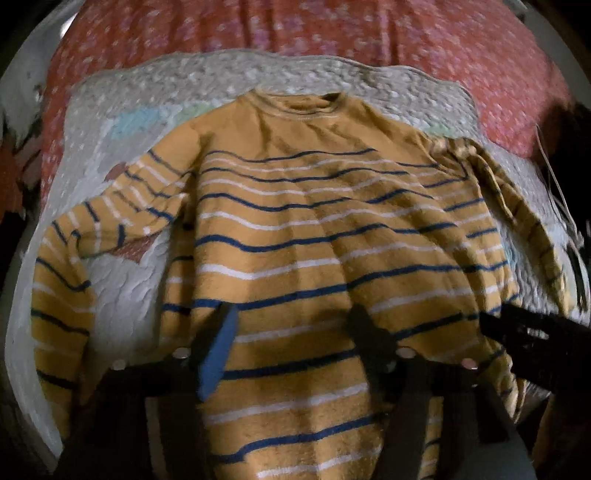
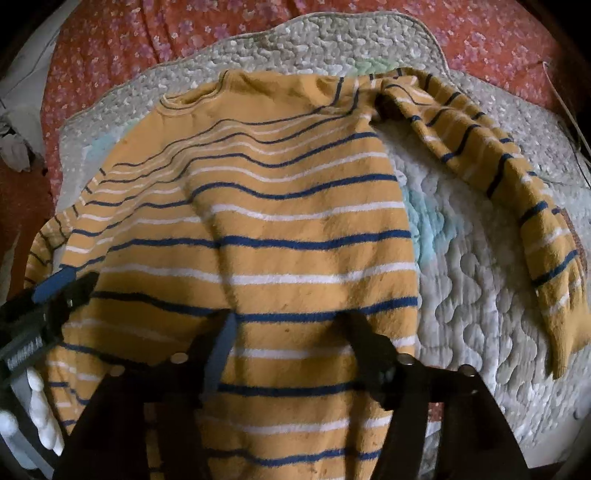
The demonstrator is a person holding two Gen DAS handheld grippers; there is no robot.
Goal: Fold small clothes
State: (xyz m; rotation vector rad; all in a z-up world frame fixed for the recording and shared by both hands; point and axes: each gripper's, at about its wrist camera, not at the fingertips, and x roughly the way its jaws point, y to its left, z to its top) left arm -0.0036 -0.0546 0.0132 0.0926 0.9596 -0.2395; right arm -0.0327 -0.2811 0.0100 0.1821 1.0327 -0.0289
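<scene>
A small mustard-yellow sweater (image 1: 295, 229) with navy and white stripes lies face up on a white quilted mat (image 1: 122, 291), collar away from me. Its left sleeve (image 1: 74, 258) bends down the left side; its right sleeve (image 2: 517, 192) stretches out to the right. My left gripper (image 1: 291, 325) is open, its fingers spread over the sweater's lower body. My right gripper (image 2: 291, 328) is also open over the lower body, closer to the right edge (image 2: 406, 295). Each gripper shows in the other's view: the right one at the right edge (image 1: 524, 332), the left one at the left edge (image 2: 48, 295).
The mat (image 2: 480, 350) lies on a red floral bedspread (image 1: 332, 29). A thin cord (image 1: 554, 177) runs down the far right side. Pale crumpled cloth (image 2: 14, 147) sits at the far left of the bed.
</scene>
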